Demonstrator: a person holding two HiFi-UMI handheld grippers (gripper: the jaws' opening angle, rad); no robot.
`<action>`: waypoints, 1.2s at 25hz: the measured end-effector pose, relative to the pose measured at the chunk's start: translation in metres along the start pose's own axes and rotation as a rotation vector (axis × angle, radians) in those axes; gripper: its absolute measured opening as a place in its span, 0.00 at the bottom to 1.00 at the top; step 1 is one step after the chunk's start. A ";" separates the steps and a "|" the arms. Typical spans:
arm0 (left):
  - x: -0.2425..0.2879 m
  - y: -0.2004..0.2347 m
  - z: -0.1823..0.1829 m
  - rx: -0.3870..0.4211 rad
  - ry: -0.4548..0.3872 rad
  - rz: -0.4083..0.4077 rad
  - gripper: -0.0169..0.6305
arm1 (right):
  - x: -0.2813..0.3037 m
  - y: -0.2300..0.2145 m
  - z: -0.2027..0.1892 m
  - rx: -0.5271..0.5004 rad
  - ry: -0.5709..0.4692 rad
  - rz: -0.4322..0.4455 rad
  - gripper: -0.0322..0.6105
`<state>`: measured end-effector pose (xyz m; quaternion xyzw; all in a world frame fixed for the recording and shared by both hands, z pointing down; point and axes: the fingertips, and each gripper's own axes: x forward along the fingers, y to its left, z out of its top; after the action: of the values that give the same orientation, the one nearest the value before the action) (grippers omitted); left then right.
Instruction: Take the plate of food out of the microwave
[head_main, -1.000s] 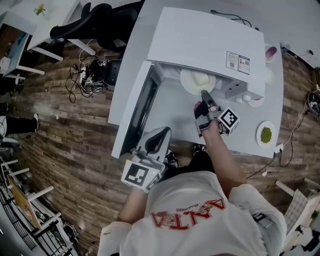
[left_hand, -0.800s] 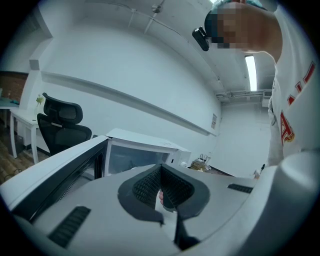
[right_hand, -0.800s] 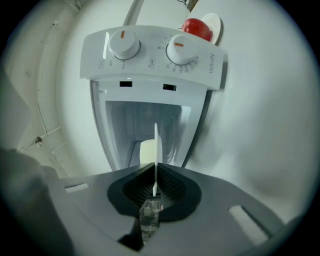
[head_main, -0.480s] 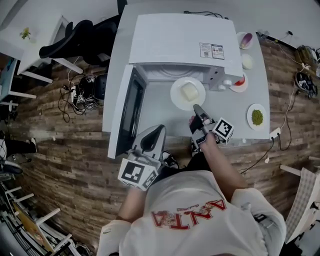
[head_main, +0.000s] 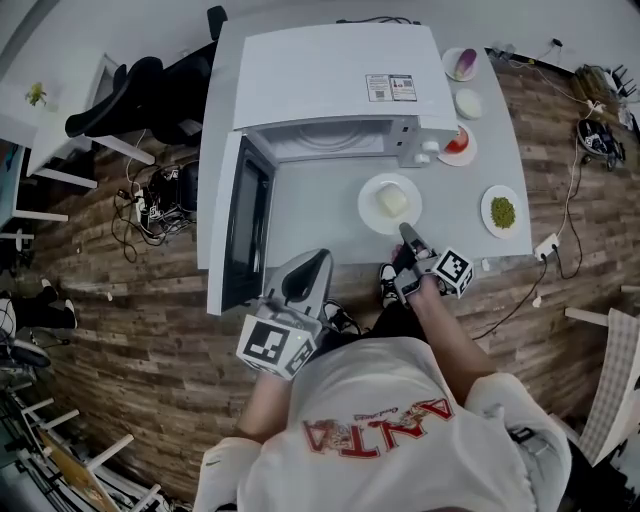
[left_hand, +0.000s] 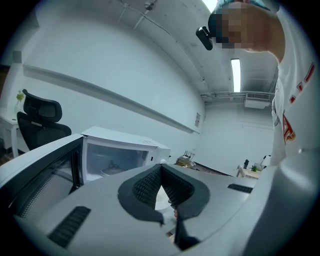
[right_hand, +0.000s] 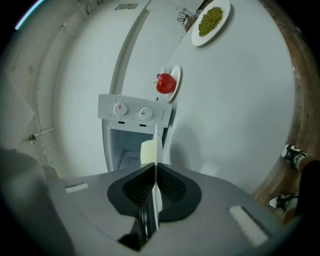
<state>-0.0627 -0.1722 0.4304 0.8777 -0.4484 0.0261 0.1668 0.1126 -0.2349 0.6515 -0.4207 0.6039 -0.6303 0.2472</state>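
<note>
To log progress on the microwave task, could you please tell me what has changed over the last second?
The right gripper, shut on the rim of the plate, has drawn it and its pale food out of the microwave and rightward over the table, in front of the control panel. Unchanged: the grip on the plate, the door open, the left gripper idle at the table's near edge.

A white short-sleeved T-shirt (head_main: 400, 465) with red lettering (head_main: 377, 428) across it.
</note>
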 end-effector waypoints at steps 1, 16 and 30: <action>0.001 -0.002 -0.001 0.002 0.003 -0.004 0.04 | -0.003 -0.007 0.004 0.003 -0.015 -0.016 0.08; 0.004 0.002 0.008 0.053 0.025 -0.005 0.04 | -0.018 -0.052 0.030 0.081 -0.068 -0.129 0.07; -0.001 0.019 -0.003 0.006 0.041 0.039 0.04 | -0.011 -0.044 0.021 -0.321 0.192 -0.348 0.41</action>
<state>-0.0783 -0.1807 0.4385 0.8686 -0.4618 0.0490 0.1726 0.1442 -0.2315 0.6896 -0.4903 0.6355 -0.5963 0.0066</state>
